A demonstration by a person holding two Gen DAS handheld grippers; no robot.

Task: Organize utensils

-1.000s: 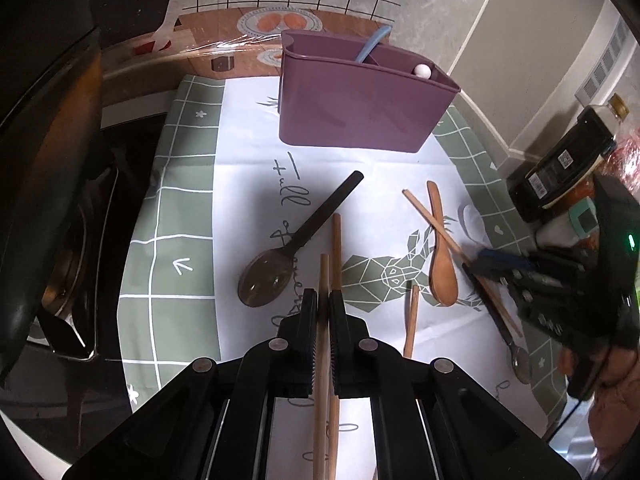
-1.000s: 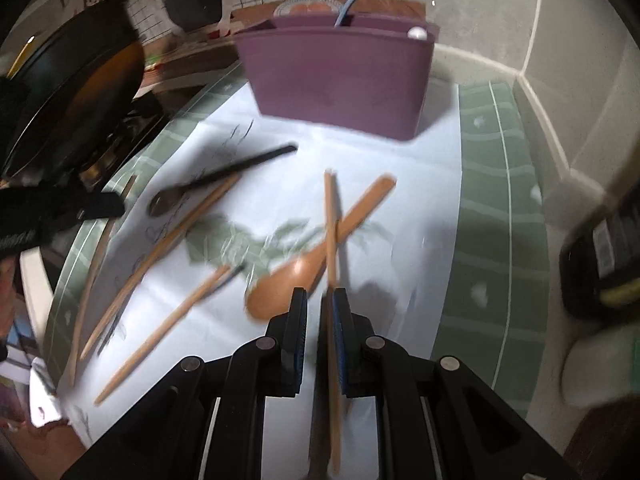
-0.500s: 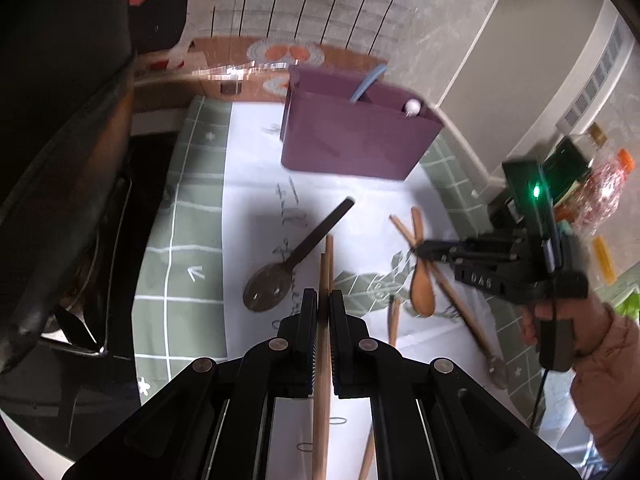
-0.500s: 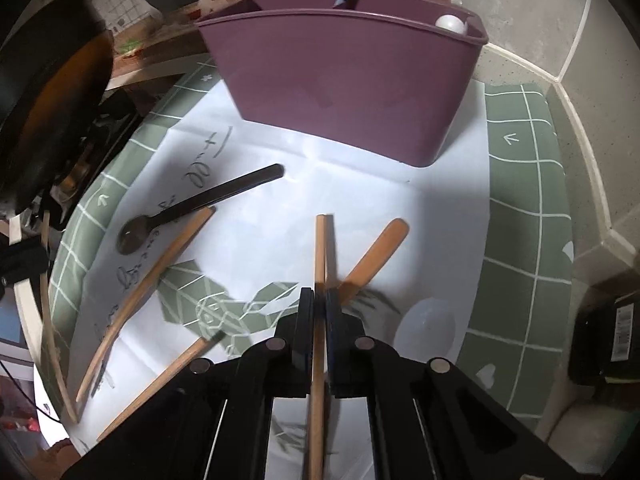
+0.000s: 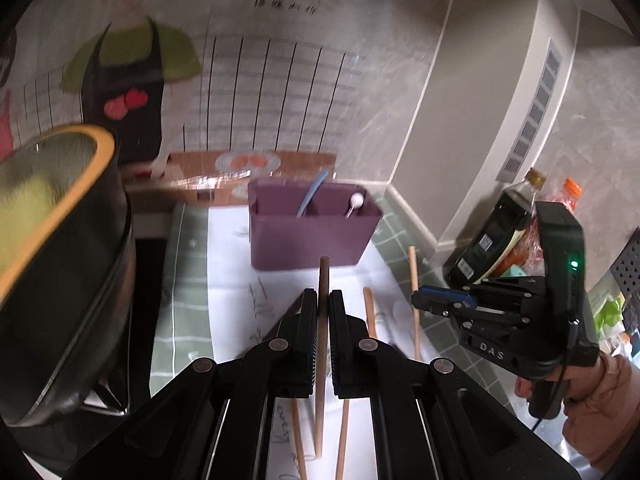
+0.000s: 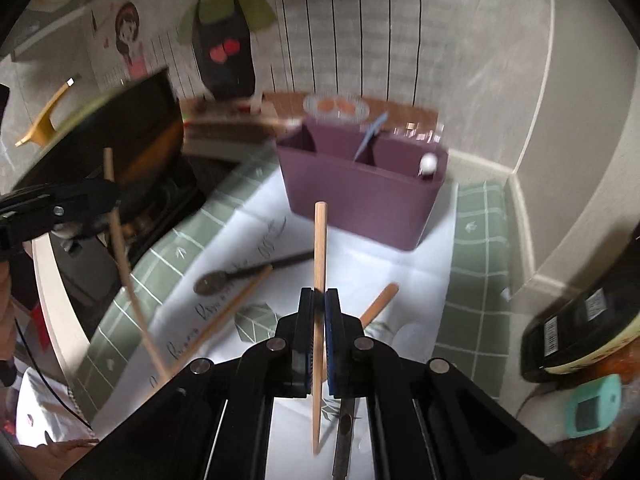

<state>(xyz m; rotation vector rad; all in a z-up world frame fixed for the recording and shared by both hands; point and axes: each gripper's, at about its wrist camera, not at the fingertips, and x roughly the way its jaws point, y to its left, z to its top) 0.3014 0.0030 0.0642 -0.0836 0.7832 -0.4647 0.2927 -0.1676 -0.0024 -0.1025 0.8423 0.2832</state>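
Note:
My left gripper is shut on a wooden chopstick that points up toward the purple utensil holder. My right gripper is shut on a second chopstick, held above the mat in front of the same holder. The holder has a blue handle and a white-tipped stick in it. Each view shows the other gripper in the air with its chopstick: the right one, the left one. A black-handled spoon, a wooden spoon and a chopstick lie on the mat.
A black pan sits on the stove left of the green-checked mat. A dark bottle and a teal item crowd the right side. The wall and a corner stand close behind the holder.
The right gripper closed on its chopstick and lifted it off the mat. The left gripper rose too with its chopstick. Both views now look more level, toward the wall.

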